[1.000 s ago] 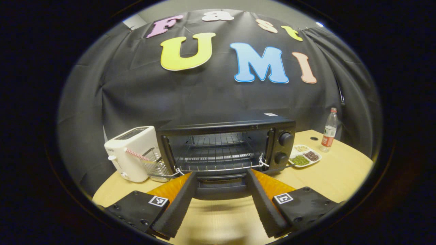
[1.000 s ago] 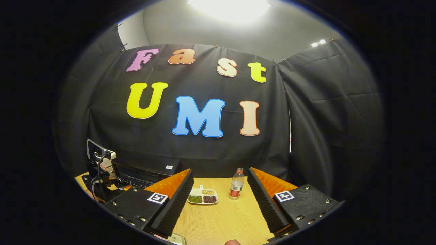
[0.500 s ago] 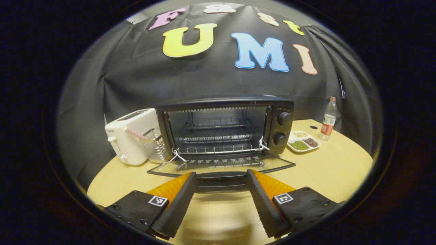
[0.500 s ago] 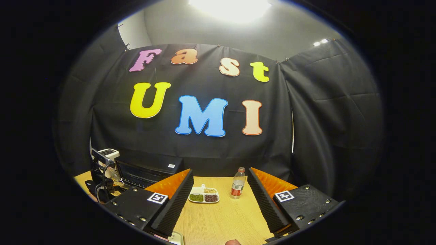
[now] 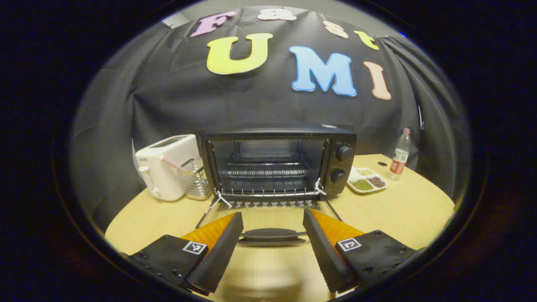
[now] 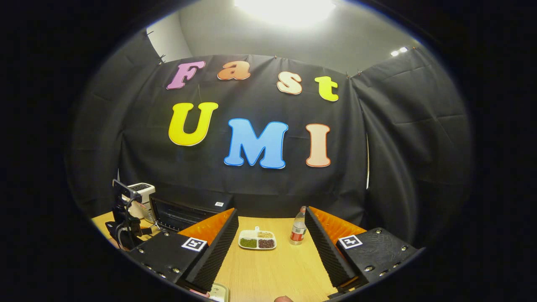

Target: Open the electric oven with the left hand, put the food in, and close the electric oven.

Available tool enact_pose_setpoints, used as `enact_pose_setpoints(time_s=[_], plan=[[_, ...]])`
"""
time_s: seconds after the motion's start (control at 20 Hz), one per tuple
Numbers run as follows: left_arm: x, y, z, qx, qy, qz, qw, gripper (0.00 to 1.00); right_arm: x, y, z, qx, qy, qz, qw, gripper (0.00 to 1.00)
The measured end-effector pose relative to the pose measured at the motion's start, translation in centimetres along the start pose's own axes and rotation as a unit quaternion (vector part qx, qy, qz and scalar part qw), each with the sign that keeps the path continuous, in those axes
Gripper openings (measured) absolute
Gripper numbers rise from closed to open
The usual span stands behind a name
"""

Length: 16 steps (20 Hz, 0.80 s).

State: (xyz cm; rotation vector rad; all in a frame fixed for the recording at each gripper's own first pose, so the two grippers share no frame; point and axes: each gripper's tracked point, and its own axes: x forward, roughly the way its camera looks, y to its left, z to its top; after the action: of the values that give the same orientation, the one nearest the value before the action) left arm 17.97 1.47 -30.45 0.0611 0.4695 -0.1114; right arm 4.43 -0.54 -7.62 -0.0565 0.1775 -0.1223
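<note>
The black electric oven (image 5: 277, 161) stands open in the middle of the left gripper view, its wire rack bare. Its glass door (image 5: 268, 212) lies folded down flat toward me. The door handle (image 5: 272, 234) sits between the fingers of my left gripper (image 5: 272, 214), which is open and wide apart, not pressing on it. In the right gripper view my right gripper (image 6: 272, 228) is open and holds nothing, above the table. Far off on the left there, the oven (image 6: 188, 212) and the left gripper (image 6: 126, 220) show. A divided plate of beans (image 6: 256, 241) lies ahead.
A white toaster (image 5: 168, 172) and a wire holder (image 5: 196, 184) stand left of the oven. Right of it are the divided plate (image 5: 364, 182) and a drink bottle (image 5: 398, 155). The wooden table (image 5: 402, 209) curves round. A pale plate rim (image 6: 218, 292) peeks under my right gripper.
The oven door swung from half open down to flat, with the left gripper drawing back and down along with the handle. The right gripper's view shifted slightly; it stayed open.
</note>
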Motion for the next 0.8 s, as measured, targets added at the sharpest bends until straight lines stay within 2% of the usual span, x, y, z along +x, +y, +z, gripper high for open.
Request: enact_pose_setpoints(time_s=[0.15,0.25,0.5,0.65,0.7,0.75,0.8], plan=[[-2.6,0.2,4.7,-0.009,-0.047,0.002,0.999,0.92,0.2,1.0,-1.7,0.028,0.027,0.027,0.999,0.98],[-4.7,0.6,7.6,-0.01,-0.079,0.007,0.997,1.0,0.5,1.8,-2.7,0.054,0.049,0.048,0.996,0.98],[-10.1,1.5,12.0,-0.01,-0.121,0.017,0.992,1.0,0.9,2.7,-6.7,0.073,0.111,0.093,0.987,0.99],[-13.1,2.0,13.6,-0.017,-0.141,0.03,0.989,0.97,0.8,3.7,-9.7,0.077,0.168,0.136,0.973,0.98],[-13.9,2.3,14.1,-0.017,-0.149,0.034,0.988,1.0,0.5,4.3,-10.8,0.085,0.19,0.156,0.966,0.99],[-15.0,2.5,14.6,-0.014,-0.157,0.039,0.987,0.97,0.1,4.7,-12.0,0.093,0.213,0.172,0.957,0.99],[-15.9,2.8,15.1,-0.01,-0.164,0.045,0.985,1.0,-0.2,5.1,-13.1,0.101,0.236,0.184,0.949,0.99]])
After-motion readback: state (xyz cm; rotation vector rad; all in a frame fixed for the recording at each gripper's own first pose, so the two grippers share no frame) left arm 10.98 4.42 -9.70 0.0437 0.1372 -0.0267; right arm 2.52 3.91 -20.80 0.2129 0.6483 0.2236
